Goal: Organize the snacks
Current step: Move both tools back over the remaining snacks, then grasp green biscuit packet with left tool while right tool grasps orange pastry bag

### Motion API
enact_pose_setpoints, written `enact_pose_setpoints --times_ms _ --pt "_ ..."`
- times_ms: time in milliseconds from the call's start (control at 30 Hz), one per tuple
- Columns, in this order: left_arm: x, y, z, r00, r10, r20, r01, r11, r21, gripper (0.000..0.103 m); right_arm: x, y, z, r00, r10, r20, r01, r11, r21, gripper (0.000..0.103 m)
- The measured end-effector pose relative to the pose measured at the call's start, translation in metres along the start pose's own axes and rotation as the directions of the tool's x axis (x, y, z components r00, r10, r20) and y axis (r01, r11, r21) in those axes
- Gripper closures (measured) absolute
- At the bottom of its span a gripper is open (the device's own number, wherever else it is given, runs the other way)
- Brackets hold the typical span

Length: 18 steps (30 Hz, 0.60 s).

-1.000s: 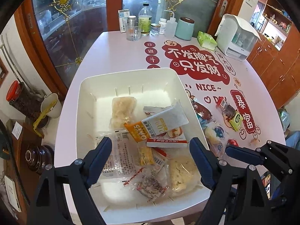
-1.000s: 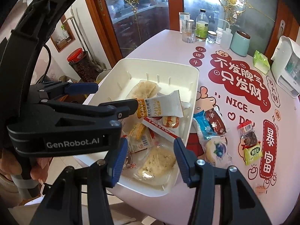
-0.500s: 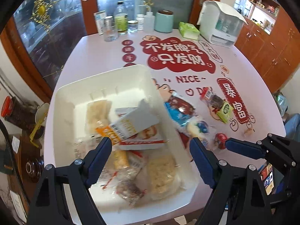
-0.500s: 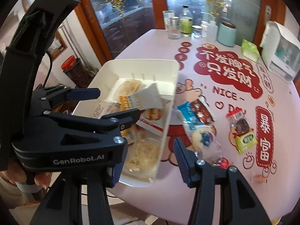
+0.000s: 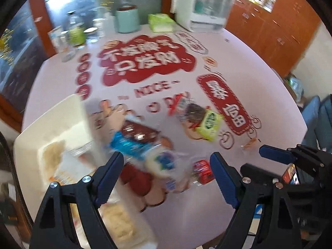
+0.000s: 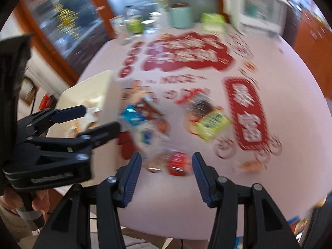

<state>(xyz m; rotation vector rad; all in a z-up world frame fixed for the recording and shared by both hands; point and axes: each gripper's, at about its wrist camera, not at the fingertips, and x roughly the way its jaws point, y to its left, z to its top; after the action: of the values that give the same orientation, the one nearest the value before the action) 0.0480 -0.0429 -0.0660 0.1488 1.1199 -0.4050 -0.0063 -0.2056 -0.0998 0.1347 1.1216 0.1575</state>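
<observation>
A white bin (image 5: 62,122) (image 6: 93,91) with several snack packets stands at the table's left. Loose snacks lie on the table to its right: a blue and brown packet (image 5: 132,139) (image 6: 137,116), a round clear-wrapped snack (image 5: 164,161), a small red packet (image 5: 202,169) (image 6: 178,164), and a yellow-green packet (image 5: 208,124) (image 6: 211,123). My left gripper (image 5: 166,178) is open and empty above the round snack. My right gripper (image 6: 166,174) is open and empty, just in front of the red packet. Both views are motion-blurred.
At the table's far end stand a teal canister (image 5: 126,20), bottles and a glass (image 5: 68,39), a green tissue pack (image 5: 161,21) and a white appliance (image 5: 199,6). Wooden cabinets (image 5: 280,20) are at the right. The table's front edge is close to both grippers.
Both grippers have swung right, from over the bin to over the loose snacks on the table. Both stay open and empty.
</observation>
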Motion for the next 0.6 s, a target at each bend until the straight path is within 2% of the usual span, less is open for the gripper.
enact_pose_setpoints --times_ms 167,300,600 --pt "0.047 -0.029 0.017 0.994 -0.057 -0.089 0.064 0.996 0.068 0.019 0.021 -0.064 -0.012 0.998 -0.015 -0.057 0.025 0.982 0.188 0.052" --pt "0.084 -0.047 0.024 0.98 -0.107 -0.171 0.127 0.986 0.111 0.019 0.044 -0.11 -0.025 0.994 0.036 -0.104 0.003 0.937 0.349 0.052" --pt "0.148 -0.065 0.037 0.949 -0.113 -0.295 0.174 0.966 0.192 0.019 0.077 -0.149 -0.031 0.984 0.131 -0.122 -0.049 0.851 0.523 0.052"
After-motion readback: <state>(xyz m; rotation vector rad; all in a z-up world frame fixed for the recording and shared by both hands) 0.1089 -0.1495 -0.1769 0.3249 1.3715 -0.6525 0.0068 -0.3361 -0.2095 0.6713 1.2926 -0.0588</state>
